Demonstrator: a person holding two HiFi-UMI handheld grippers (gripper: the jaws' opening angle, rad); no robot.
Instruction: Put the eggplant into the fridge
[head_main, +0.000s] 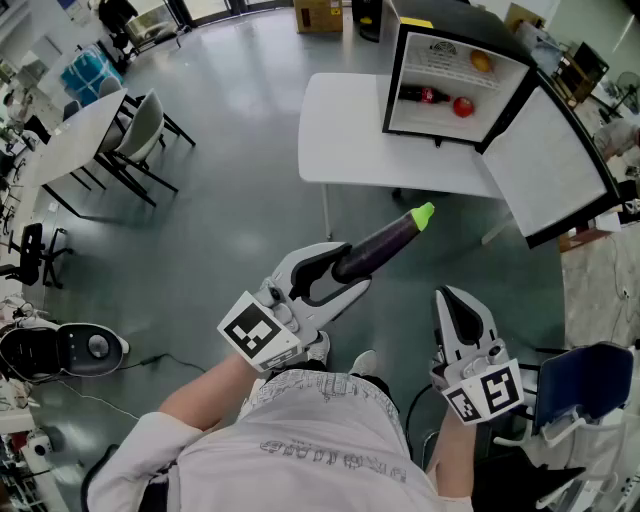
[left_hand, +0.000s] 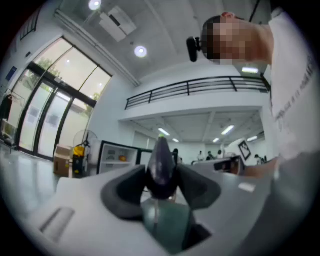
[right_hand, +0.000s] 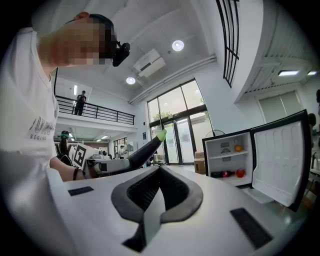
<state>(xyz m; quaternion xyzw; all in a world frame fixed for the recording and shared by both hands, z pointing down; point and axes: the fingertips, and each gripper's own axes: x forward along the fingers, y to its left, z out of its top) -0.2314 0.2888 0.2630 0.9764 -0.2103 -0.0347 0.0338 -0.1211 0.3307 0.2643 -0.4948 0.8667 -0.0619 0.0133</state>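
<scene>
A dark purple eggplant (head_main: 385, 240) with a bright green stem end sticks out level from my left gripper (head_main: 345, 272), which is shut on its thick end. In the left gripper view the eggplant (left_hand: 162, 162) fills the gap between both pads. A small black fridge (head_main: 440, 55) stands on a white table (head_main: 350, 130) ahead, its door (head_main: 555, 165) swung open to the right; a bottle, an orange and a red fruit lie inside. My right gripper (head_main: 458, 305) hangs low at the right, shut on nothing. The right gripper view also shows the fridge (right_hand: 227, 160) and the eggplant (right_hand: 145, 149).
The fridge table stands on a grey floor some way ahead of me. At the left are another white table and chairs (head_main: 140, 130). A cardboard box (head_main: 318, 15) sits at the far wall, a blue chair (head_main: 585, 385) close at my right.
</scene>
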